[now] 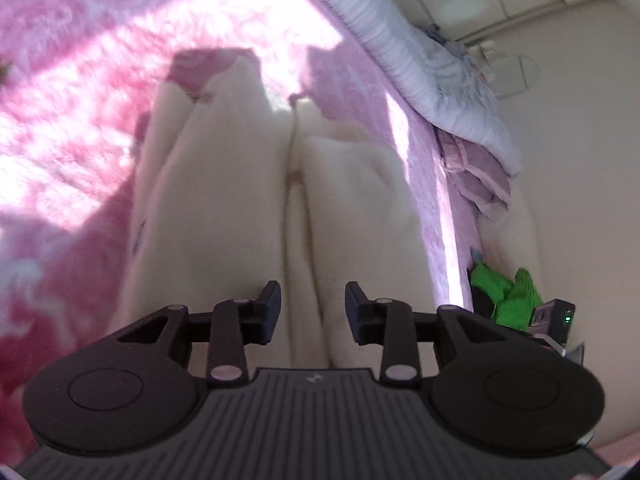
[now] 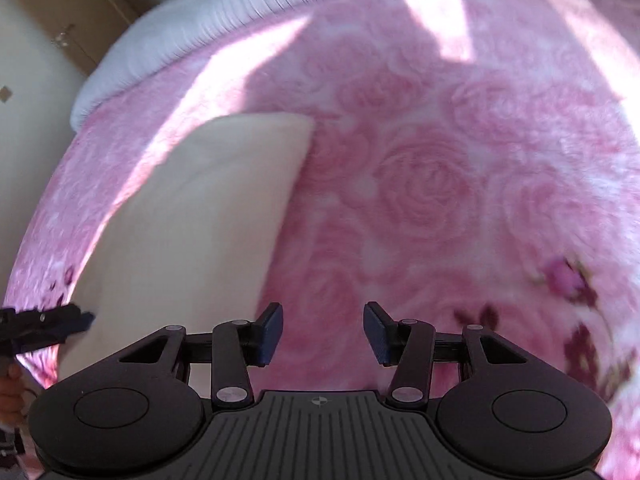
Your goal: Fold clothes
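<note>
- Left wrist view: the left gripper (image 1: 313, 309) hangs over the cream garment (image 1: 248, 200), jaws apart, holding nothing.
- The garment lies flat on the pink rose blanket (image 1: 72, 128), near the bed's edge; its long axis runs away from the camera, two lobes meeting at a central seam.
- Right wrist view: the right gripper (image 2: 323, 334) is over bare blanket beside the garment (image 2: 192, 232), jaws apart.
- Judged step: between folds. The next move calls for pinching an edge and carrying it across.
</note>
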`<state>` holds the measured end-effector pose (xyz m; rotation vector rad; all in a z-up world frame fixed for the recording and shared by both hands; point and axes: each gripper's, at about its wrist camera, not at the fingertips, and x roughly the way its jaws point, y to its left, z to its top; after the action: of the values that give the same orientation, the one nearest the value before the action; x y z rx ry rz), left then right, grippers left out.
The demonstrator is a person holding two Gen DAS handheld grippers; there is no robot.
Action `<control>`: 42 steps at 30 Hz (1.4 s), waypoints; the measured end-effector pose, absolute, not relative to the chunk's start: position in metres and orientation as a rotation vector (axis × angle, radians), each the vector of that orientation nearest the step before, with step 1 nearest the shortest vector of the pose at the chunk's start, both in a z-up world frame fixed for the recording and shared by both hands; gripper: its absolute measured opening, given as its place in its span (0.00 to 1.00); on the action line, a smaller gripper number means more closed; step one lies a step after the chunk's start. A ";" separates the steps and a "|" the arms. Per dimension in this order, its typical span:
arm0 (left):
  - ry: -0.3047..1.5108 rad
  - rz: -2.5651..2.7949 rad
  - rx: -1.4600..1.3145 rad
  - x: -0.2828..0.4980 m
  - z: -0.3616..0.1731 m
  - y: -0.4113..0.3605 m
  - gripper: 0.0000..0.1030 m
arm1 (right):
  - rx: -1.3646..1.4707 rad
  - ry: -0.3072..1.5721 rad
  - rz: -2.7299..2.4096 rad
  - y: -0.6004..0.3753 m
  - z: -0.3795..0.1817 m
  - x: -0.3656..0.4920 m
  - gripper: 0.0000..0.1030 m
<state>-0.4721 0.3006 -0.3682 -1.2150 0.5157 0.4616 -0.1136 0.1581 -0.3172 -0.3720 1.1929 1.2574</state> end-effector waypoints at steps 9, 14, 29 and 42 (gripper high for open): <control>0.552 0.423 -1.273 -0.415 -0.394 0.346 0.35 | -0.505 1.209 1.413 0.225 -0.313 -0.117 0.48; 0.566 0.396 -1.216 -0.397 -0.390 0.350 0.31 | -0.530 1.207 1.430 0.228 -0.326 -0.121 0.47; 0.421 0.502 -1.083 -0.490 -0.345 0.356 0.13 | -0.677 1.079 1.529 0.267 -0.318 -0.194 0.38; 0.416 0.559 -1.162 -0.514 -0.381 0.371 0.13 | -0.693 0.985 1.551 0.270 -0.330 -0.233 0.38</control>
<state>-0.5136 0.3709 -0.3809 -1.1618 0.4161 0.5586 -0.2327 0.2700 -0.3299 -0.6926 0.9845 1.5509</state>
